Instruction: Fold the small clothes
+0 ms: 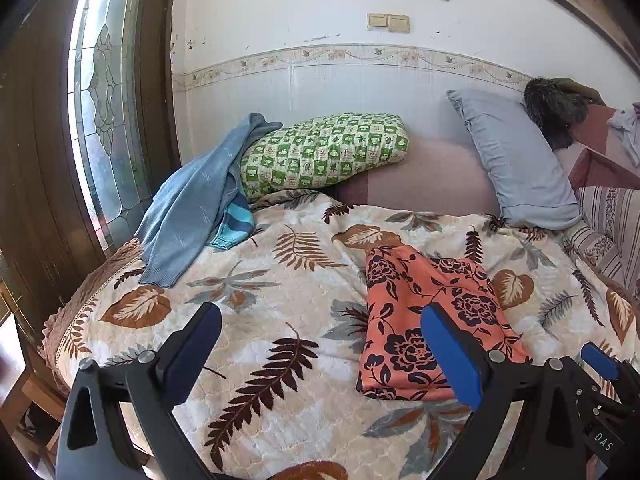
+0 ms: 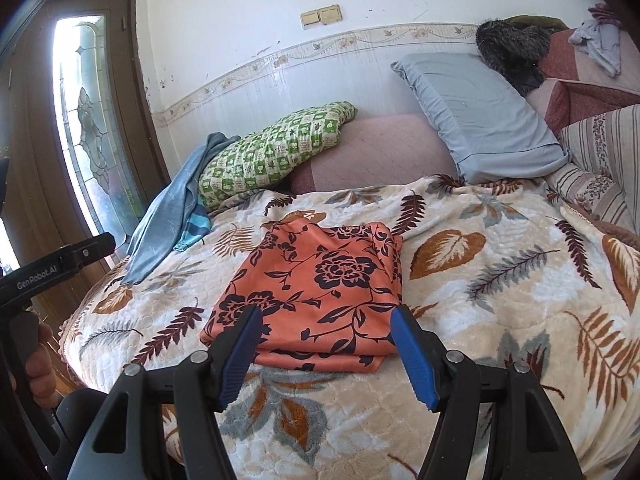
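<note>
While both claws hang above a bed, a folded orange cloth (image 2: pixel 316 292) with a dark flower print lies flat on the leaf-patterned blanket (image 2: pixel 500 280), at the centre of the right wrist picture. The right claw (image 2: pixel 326 354) stands wide open at the lower middle of that frame, its blue pads apart and holding nothing, the cloth's near edge showing between them. Seen from the left wrist, the left claw (image 1: pixel 320 356) is likewise spread wide and empty, with the cloth at lower right behind its right-hand finger. A blue garment (image 1: pixel 188 204) lies crumpled at the left edge of the bed, draped against a green checked pillow (image 1: pixel 324 152). A grey-blue pillow (image 1: pixel 516 160) leans on the wall at upper right. A hand (image 2: pixel 40 364) grips a black handle at the lower left of the right wrist picture.
</note>
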Demonstrator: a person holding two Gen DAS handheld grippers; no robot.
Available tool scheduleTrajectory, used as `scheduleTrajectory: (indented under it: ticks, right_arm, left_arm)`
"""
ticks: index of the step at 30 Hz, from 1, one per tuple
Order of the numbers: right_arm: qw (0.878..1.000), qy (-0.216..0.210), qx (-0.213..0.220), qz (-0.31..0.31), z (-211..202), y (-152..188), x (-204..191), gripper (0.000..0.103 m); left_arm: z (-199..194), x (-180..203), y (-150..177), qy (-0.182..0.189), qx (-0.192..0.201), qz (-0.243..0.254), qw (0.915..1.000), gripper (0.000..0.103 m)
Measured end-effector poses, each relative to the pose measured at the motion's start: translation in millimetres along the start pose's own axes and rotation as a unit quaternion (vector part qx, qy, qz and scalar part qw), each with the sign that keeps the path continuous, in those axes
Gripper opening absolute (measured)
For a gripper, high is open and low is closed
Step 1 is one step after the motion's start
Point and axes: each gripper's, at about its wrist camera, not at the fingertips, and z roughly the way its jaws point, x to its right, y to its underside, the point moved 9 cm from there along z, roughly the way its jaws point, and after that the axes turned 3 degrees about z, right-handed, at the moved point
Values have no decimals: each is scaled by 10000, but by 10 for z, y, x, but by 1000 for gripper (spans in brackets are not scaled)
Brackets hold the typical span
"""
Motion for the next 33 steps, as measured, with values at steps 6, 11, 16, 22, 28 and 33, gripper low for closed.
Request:
scheduleTrajectory:
  ticks: [6, 11, 16, 22, 28, 33]
  right_arm:
    - [10000, 11, -4, -68, 33, 5, -2, 70]
    - [10000, 5, -29, -95, 53, 16, 0, 70]
    - [9999, 4, 10, -119, 42, 6, -6, 70]
    - [9998, -5, 97, -197, 1, -33, -38, 70]
    - [9994, -41, 141, -302, -22, -62, -94, 70]
    - [9994, -4, 59, -336, 41, -52, -76, 70]
  left_arm:
    - [-30, 6, -40, -100, 95, 86, 9999, 100]
    - [-21, 5, -47, -117, 90, 80, 9999, 100]
    - [-23, -16, -48, -215, 103, 91, 9997, 100]
    - [-20, -9, -56, -192, 77, 93, 9997, 100]
    - [-34, -19, -86, -142, 164, -46, 9998, 102]
    - [52, -127, -150, -177, 303, -197, 9992, 103]
